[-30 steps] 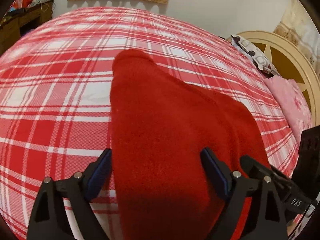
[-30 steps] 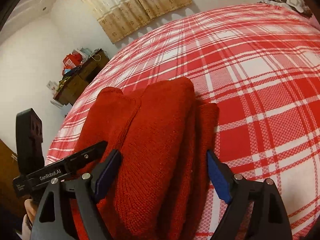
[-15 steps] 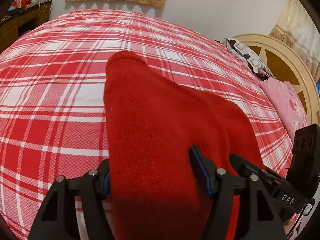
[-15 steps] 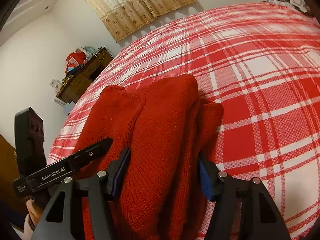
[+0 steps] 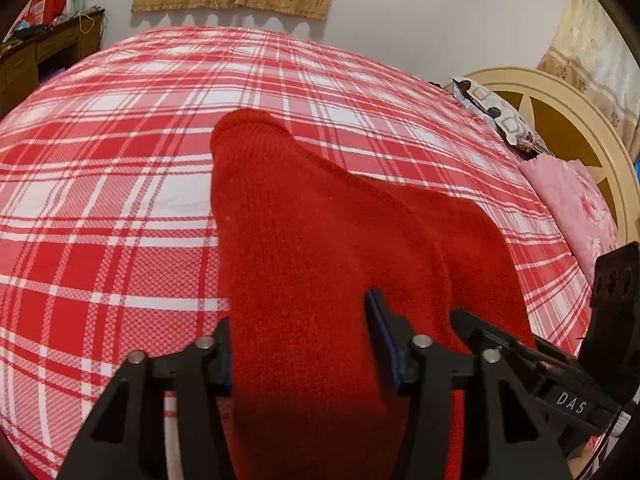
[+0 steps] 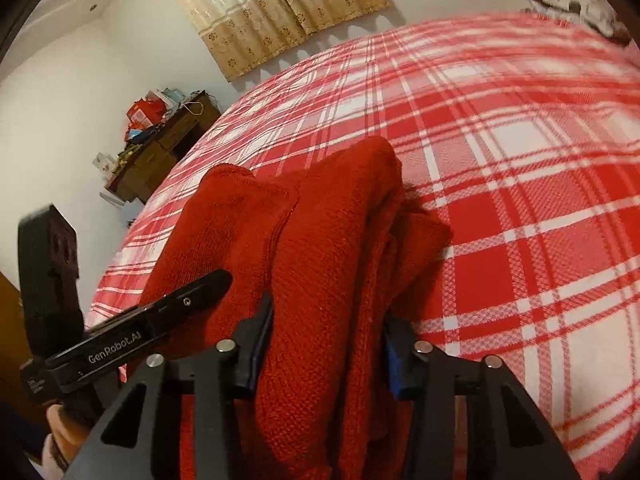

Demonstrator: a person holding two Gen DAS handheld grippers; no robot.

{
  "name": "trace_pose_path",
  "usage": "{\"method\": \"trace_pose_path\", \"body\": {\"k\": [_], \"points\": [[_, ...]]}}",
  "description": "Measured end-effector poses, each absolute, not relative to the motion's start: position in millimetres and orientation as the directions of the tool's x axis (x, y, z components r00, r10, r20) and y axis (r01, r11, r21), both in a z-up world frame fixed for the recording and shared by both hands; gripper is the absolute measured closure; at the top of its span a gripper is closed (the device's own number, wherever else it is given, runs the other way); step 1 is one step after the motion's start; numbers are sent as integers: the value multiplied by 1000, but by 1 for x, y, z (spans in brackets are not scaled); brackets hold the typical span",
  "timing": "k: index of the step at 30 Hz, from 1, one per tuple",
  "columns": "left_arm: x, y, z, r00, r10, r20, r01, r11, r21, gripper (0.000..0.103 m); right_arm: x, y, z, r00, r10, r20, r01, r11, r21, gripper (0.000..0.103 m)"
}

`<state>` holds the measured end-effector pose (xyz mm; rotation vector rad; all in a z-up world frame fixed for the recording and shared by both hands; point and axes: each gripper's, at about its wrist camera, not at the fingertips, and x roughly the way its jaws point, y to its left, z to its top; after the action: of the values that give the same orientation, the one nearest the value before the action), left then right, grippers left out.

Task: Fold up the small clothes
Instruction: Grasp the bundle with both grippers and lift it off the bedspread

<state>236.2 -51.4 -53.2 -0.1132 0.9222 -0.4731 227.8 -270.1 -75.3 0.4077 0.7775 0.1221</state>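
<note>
A red knitted garment [image 5: 304,220] lies folded into a long thick bundle on the red-and-white plaid bed [image 5: 120,200]. My left gripper [image 5: 304,356] straddles its near end. Its jaws are closing, and the blue pads press the knit from both sides. In the right wrist view the same garment [image 6: 332,220] shows stacked folds. My right gripper [image 6: 326,348] is also closing, with its pads squeezing a bunched ridge of the fabric. One finger [image 5: 500,344] of the right gripper rests against the garment's right side. The left gripper's finger [image 6: 180,300] lies on the garment's left part.
The plaid sheet [image 6: 520,240] spreads wide beyond and beside the garment. A cream headboard [image 5: 560,120] with a patterned pillow [image 5: 496,116] and a pink pillow [image 5: 572,200] stands at the right. A cluttered wooden desk [image 6: 160,160] stands by the far wall, under curtains [image 6: 272,8].
Both grippers' jaws have narrowed from wide open around the garment until they pinch it. The fabric between the right pads has bunched up. Neither hand has shifted much.
</note>
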Motion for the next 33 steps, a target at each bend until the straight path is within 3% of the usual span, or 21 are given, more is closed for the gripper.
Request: {"method": "trace_pose_path", "body": {"k": [2,4,22,33], "points": [[233,-49,-49,514,-442,-735,338,892,-299,63,221,-260,-66,723,219,-656,40,934,356,60],[229,-47,-44,511,-446,-735,337,890,-307,64,214,-256,-59,732,210,-648,38,937,347,61],[194,5,-14,586,-415,-696,285,910,-303,65,184,-200,-20,753,300,-586,-45,911,409,61],[182,112,8,692,-285,-664,134,954,-270,65,207,-81,4,699,454,-552,-238,876,419,61]]}}
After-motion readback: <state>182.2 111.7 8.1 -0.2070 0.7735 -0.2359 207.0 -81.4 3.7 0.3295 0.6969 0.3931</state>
